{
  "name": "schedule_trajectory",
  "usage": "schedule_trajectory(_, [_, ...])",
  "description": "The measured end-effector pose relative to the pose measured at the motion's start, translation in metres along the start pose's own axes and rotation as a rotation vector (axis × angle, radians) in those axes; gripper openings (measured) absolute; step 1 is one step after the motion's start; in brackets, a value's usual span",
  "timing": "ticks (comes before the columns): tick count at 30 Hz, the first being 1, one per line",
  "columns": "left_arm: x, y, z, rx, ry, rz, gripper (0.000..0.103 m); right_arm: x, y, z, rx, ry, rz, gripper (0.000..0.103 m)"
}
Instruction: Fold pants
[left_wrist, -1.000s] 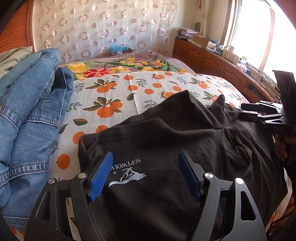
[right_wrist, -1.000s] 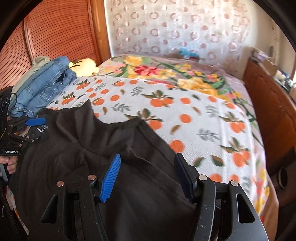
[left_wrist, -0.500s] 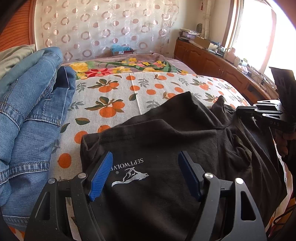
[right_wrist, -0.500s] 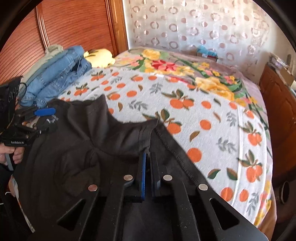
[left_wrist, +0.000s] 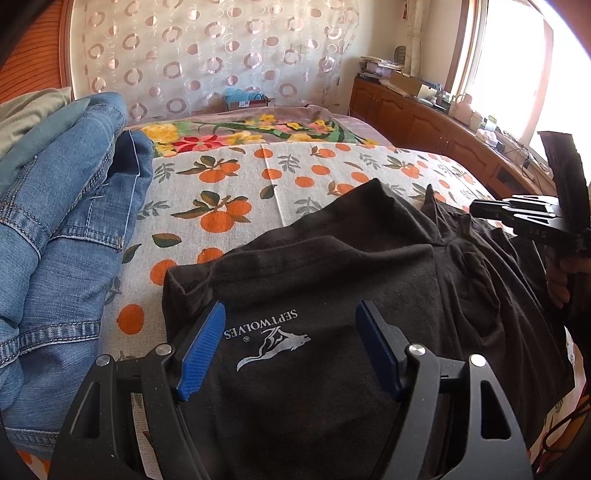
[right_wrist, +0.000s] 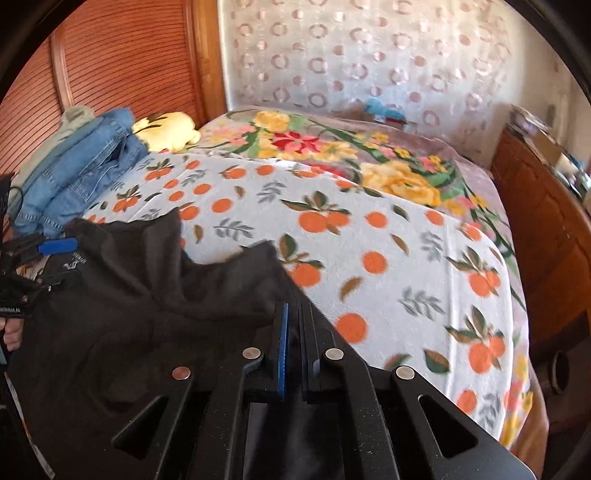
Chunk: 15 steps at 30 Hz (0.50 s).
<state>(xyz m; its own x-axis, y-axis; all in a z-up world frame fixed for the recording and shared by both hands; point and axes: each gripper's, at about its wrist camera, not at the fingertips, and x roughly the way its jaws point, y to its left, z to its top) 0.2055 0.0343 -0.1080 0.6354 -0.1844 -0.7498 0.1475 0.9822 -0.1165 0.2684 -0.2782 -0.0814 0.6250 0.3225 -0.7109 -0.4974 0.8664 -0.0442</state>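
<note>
Right tool (right_wrist: 291, 347) now clamped on blk pants (right_wrist: 147, 314).

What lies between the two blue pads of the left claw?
In the left wrist view, the left claw stands open over the black pants. Between its pads lies only this black fabric, with the white SEPTWOLVES wolf logo; the pads do not press it.
</note>
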Motion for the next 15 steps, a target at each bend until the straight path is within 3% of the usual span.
schedule_trajectory(7, [-0.002, -0.003, -0.001, 0.011, -0.016, 0.019, 0.074, -0.046, 0.003, -0.024, 0.059, -0.043, -0.018, 0.015])
schedule_trajectory(15, [-0.024, -0.008, -0.003, 0.039, -0.077, 0.051, 0.074, -0.086, 0.025, -0.076, 0.121, -0.057, -0.027, 0.021])
